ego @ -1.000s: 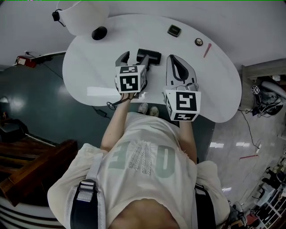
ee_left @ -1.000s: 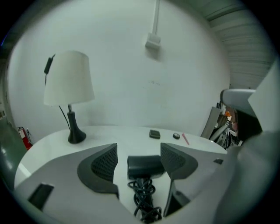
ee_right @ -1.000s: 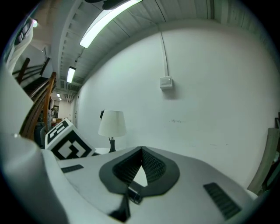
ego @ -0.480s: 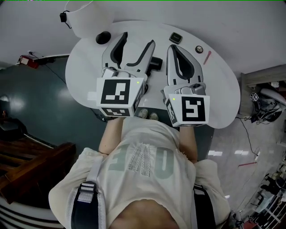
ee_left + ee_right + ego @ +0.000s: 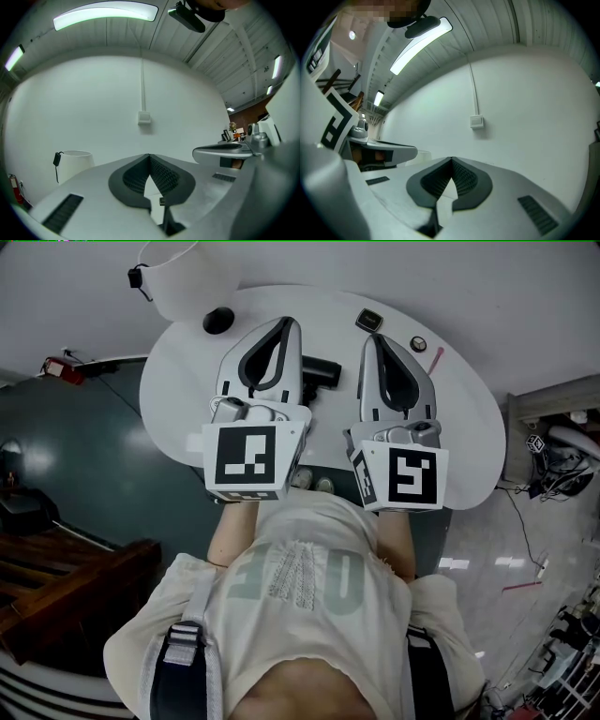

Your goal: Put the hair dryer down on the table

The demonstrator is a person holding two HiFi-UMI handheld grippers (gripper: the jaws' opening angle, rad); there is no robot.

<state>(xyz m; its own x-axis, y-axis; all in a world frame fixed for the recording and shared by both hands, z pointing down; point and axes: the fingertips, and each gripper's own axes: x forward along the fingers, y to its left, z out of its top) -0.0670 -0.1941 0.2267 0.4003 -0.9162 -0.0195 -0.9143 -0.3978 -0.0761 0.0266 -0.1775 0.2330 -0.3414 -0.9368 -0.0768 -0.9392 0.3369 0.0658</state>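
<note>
Hair dryer point(image 5: 323, 371), black plastic, was held by neither gripper. Left gripper point(image 5: 150, 157) jaws were closing, tips met, nothing between them. Right gripper point(image 5: 451, 161) jaws stood together, empty. Both were raised side by side. The dryer lay on the white rounded table point(image 5: 178, 399), between the two grippers in the head view.

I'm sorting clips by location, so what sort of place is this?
Probably an indoor workroom or lab: a curved white table, loose cables across a glossy floor, and strip lights overhead.
</note>
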